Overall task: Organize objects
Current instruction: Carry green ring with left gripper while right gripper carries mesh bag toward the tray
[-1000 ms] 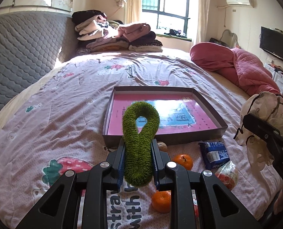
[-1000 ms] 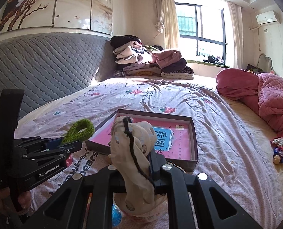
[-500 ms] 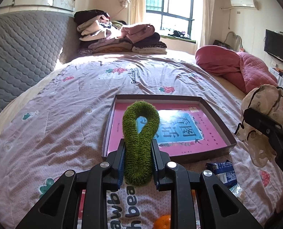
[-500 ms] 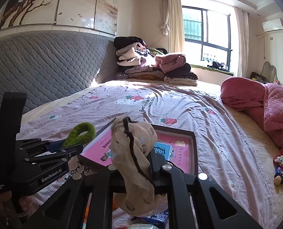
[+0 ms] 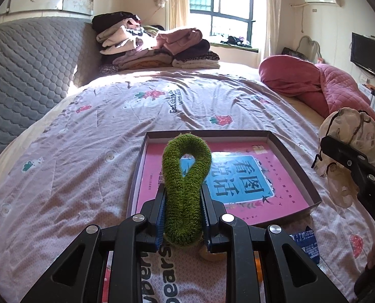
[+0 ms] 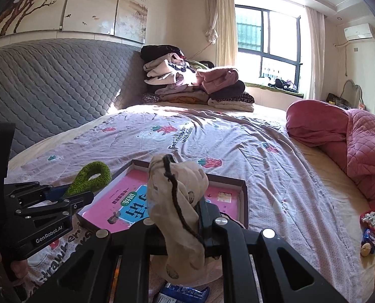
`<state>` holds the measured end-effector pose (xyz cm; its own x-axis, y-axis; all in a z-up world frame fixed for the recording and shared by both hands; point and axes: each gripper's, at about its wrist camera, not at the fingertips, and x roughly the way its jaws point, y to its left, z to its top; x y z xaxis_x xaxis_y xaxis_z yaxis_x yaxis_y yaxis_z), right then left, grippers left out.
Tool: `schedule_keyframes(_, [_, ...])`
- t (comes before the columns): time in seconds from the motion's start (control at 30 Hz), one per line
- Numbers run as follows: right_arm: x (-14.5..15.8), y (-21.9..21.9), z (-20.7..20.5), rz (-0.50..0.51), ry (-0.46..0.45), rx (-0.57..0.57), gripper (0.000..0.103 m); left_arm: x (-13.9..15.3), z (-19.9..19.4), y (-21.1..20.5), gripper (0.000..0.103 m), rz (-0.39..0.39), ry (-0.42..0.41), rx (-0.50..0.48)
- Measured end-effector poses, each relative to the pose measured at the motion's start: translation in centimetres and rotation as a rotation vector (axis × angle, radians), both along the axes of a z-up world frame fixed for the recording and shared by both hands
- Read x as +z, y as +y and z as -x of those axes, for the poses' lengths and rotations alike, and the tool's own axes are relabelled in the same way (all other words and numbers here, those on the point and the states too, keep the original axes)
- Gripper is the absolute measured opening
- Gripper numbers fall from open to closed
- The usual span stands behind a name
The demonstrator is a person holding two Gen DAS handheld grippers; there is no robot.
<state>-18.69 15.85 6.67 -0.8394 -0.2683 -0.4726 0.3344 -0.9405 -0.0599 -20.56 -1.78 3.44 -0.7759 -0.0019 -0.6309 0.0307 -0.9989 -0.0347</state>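
Note:
My left gripper (image 5: 183, 210) is shut on a fuzzy green loop (image 5: 186, 171), held upright over the near left edge of a shallow brown box (image 5: 292, 151) that holds a pink and blue book (image 5: 240, 176). The loop also shows at the left of the right wrist view (image 6: 91, 178). My right gripper (image 6: 181, 217) is shut on a beige drawstring pouch (image 6: 177, 202), held above the box's near edge (image 6: 244, 202). The pouch also shows at the right of the left wrist view (image 5: 351, 151).
The box lies on a bed with a strawberry-print sheet (image 5: 111, 139). A blue snack packet (image 5: 306, 243) and a small round snack (image 5: 210, 253) lie near the box. Folded clothes (image 5: 157, 45) are stacked at the back. A pink quilt (image 5: 313, 85) lies right, a grey headboard (image 6: 48, 88) left.
Both grippers have moved forward toward the box with their loads; the box now looks nearer and larger. The oranges have dropped out of the left wrist view.

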Motion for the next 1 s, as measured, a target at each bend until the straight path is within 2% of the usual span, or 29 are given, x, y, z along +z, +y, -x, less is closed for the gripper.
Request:
schedule_keyframes(0.33, [-2.5,0.4,3.8,-0.034,-0.063,0.006,0.014,-1.5,3.3,-0.2,0.025,0.013,-0.049,-0.002])
schedule_keyframes(0.67, [-6.1,0.5,7.9,-0.045,-0.197,0.013,0.015,-4.2,6.5,0.1,0.025,0.011,-0.13,-0.022])
schedule_keyframes(1.0, [-8.8,0.9,9.5,-0.036,-0.313,0.01,0.016,-6.3,8.1,-0.2,0.025,0.02,-0.186,-0.015])
